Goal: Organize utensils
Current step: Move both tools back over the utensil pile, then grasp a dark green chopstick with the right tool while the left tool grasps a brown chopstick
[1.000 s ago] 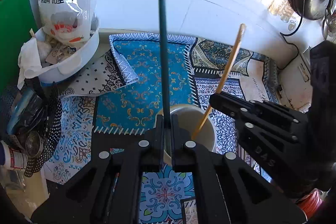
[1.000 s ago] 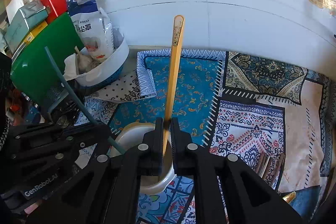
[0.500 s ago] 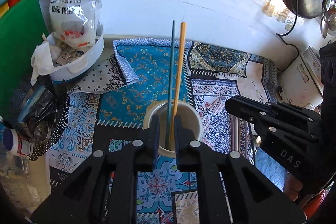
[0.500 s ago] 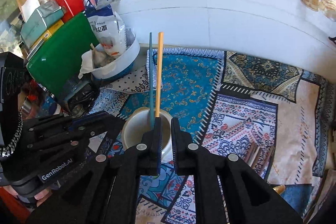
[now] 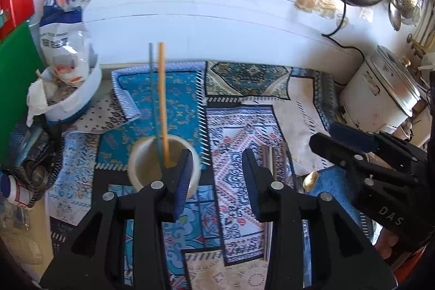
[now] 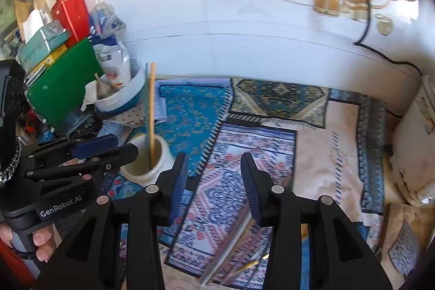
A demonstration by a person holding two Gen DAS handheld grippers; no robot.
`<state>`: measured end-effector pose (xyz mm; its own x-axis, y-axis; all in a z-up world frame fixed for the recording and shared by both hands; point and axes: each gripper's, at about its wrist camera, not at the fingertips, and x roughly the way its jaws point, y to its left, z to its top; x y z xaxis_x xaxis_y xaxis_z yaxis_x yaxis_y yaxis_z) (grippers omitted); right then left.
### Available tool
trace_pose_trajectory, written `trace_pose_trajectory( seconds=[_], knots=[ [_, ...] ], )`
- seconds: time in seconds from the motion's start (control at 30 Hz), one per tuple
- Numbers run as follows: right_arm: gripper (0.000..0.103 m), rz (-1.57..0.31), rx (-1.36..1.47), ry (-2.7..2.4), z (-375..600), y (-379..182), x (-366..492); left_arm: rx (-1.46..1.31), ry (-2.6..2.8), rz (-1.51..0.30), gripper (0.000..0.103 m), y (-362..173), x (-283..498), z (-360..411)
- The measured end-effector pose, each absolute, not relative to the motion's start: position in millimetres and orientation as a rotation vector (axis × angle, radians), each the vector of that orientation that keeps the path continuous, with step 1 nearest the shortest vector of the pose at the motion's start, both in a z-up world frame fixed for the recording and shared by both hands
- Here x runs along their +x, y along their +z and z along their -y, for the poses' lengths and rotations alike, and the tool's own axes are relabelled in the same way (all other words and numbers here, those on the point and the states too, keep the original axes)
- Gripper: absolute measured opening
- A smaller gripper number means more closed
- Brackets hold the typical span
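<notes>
A cream cup (image 5: 141, 167) stands on the patterned mats and holds a dark green stick (image 5: 152, 89) and a wooden stick (image 5: 162, 89), both leaning upright. My left gripper (image 5: 217, 175) hangs just right of the cup, jaws opening, nothing between them. My right gripper (image 5: 335, 140) is farther right. In the right wrist view the cup (image 6: 163, 151) and the wooden stick (image 6: 152, 105) sit left of my right gripper (image 6: 213, 173), whose jaws are also opening and empty. My left gripper (image 6: 114, 146) is beside the cup. A golden spoon (image 5: 310, 178) and metal utensils (image 5: 267, 156) lie on the mats.
A white bowl (image 5: 81, 97) with a food bag, a green board (image 5: 16, 78) and a mesh basket (image 5: 38, 151) crowd the left. A white rice cooker (image 5: 380, 91) stands at the right. The white tiled wall (image 5: 217, 4) closes the back.
Both grippers let go of their sticks, which now stand together in the cup. Both jaws have spread and both grippers have drawn back, up and to the right of the cup.
</notes>
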<state>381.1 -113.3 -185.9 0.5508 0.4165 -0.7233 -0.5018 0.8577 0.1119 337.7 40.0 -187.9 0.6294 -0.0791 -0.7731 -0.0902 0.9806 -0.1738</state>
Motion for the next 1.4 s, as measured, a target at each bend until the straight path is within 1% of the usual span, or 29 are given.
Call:
trace_pose_trajectory(
  seconds=[0.17, 0.4, 0.57, 0.77, 1.0, 1.1, 1.17, 1.23, 1.4],
  knots=[
    [0.043, -0.823, -0.093, 0.469, 146.6, -189.0, 381.0, -0.191, -0.029, -0.930, 0.038, -200.6, 350.3, -12.6],
    [0.044, -0.879, -0.043, 0.371, 192.9, -210.5, 385.5, -0.159, -0.078, -1.034, 0.038, -234.7, 370.2, 22.3],
    [0.044, -0.961, -0.020, 0.311, 218.4, -237.5, 391.0, -0.141, -0.101, -1.122, 0.038, -267.0, 380.7, 41.7],
    [0.044, -1.095, 0.006, 0.317, 228.9, -277.0, 394.2, -0.134, -0.101, -1.197, 0.038, -296.3, 385.2, 52.4],
    [0.044, -1.159, 0.049, 0.401, 210.9, -300.2, 410.5, -0.154, -0.089, -1.228, 0.038, -308.2, 379.4, 45.2],
    [0.035, -1.186, 0.046, 0.428, 199.7, -308.8, 421.7, -0.153, -0.085, -1.228, 0.038, -308.4, 376.4, 41.2],
    [0.027, -1.213, 0.044, 0.447, 191.9, -314.7, 431.5, -0.154, -0.080, -1.228, 0.038, -308.4, 375.7, 39.1],
    [0.024, -1.232, 0.033, 0.460, 184.5, -320.0, 439.1, -0.160, -0.078, -1.230, 0.038, -308.8, 375.1, 36.5],
    [0.016, -1.287, 0.029, 0.457, 172.0, -335.1, 455.9, -0.150, -0.099, -1.233, 0.038, -307.7, 374.8, 38.7]
  ],
)
